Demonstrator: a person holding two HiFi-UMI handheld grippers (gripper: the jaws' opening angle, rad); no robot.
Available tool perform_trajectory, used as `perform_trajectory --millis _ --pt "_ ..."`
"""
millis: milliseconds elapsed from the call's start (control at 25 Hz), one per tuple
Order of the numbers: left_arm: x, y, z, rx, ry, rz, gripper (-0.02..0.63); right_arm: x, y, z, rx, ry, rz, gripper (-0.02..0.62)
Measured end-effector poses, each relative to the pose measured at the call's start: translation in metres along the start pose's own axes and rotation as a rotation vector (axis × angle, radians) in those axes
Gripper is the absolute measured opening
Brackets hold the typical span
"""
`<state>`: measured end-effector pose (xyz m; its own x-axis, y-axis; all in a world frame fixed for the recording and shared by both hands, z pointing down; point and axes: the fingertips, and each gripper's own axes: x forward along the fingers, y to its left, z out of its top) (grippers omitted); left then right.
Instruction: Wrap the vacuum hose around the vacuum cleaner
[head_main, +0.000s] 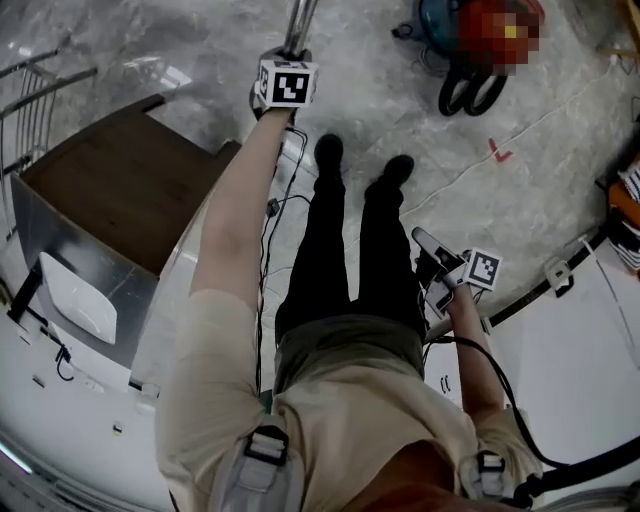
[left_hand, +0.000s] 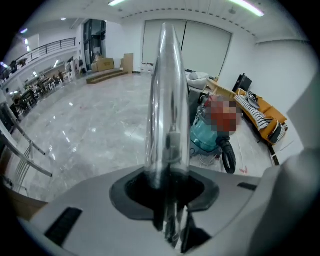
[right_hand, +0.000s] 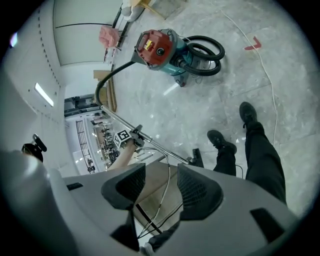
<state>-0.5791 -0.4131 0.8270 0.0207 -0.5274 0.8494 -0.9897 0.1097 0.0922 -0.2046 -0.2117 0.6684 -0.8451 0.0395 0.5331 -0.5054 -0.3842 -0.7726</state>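
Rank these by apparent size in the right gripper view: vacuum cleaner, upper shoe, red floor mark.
Largest: vacuum cleaner.
Next: upper shoe, though it probably sits nearer the camera.
Smallest: red floor mark.

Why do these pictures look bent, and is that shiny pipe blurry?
Left gripper view: wide lens bows straight lines; the close metal tube looks smeared and mirror-like. Right gripper view: same bowing, dark corners. Head view: glare on the floor.

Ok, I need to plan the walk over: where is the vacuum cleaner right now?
In the right gripper view the vacuum cleaner sits on the floor at top centre, beyond the person's shoes, with its black hose looped beside it.
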Motion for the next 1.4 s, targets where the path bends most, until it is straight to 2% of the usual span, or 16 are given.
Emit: perform_trajectory --millis 120,240,400,520,640,800,920,1040,1200,1320,1400 --pt "-0.007 -0.004 0.022 0.033 -0.047 0.013 0.126 0.004 -0.001 0.001 -0.012 -0.003 0.015 0.198" --pt "-0.018 -0.017 0.046 0.041 -0.078 -0.014 0.129 0.019 0.000 -0.003 -0.031 0.019 0.036 0.198" --pt "-0.035 -0.045 0.071 -0.027 -0.109 -0.074 0.129 0.042 -0.002 -0.011 -0.062 0.067 0.059 0.198" --pt "-0.045 -0.070 0.091 -0.055 -0.159 -0.147 0.129 0.054 -0.007 -0.016 -0.089 0.098 0.064 0.198" --pt "-0.056 -0.093 0.111 -0.080 -0.208 -0.216 0.129 0.059 -0.014 -0.017 -0.088 0.099 0.075 0.198" --pt "-0.069 -0.113 0.125 -0.125 -0.244 -0.251 0.129 0.056 -0.024 -0.016 -0.054 0.079 0.095 0.198" --pt "-0.069 -0.116 0.132 -0.171 -0.272 -0.236 0.129 0.058 -0.024 -0.014 0.005 0.059 0.153 0.198" --pt "-0.068 -0.120 0.135 -0.219 -0.290 -0.230 0.129 0.071 -0.015 -0.008 0.102 0.019 0.261 0.198" --pt "-0.065 -0.151 0.115 -0.305 -0.244 -0.289 0.132 0.086 -0.016 -0.001 0.279 -0.041 0.401 0.198" --pt "-0.068 -0.174 0.100 -0.373 -0.214 -0.347 0.135 0.096 -0.022 -0.003 0.367 -0.088 0.440 0.198" --pt "-0.072 -0.186 0.093 -0.405 -0.208 -0.374 0.135 0.094 -0.025 0.004 0.423 -0.167 0.482 0.199"
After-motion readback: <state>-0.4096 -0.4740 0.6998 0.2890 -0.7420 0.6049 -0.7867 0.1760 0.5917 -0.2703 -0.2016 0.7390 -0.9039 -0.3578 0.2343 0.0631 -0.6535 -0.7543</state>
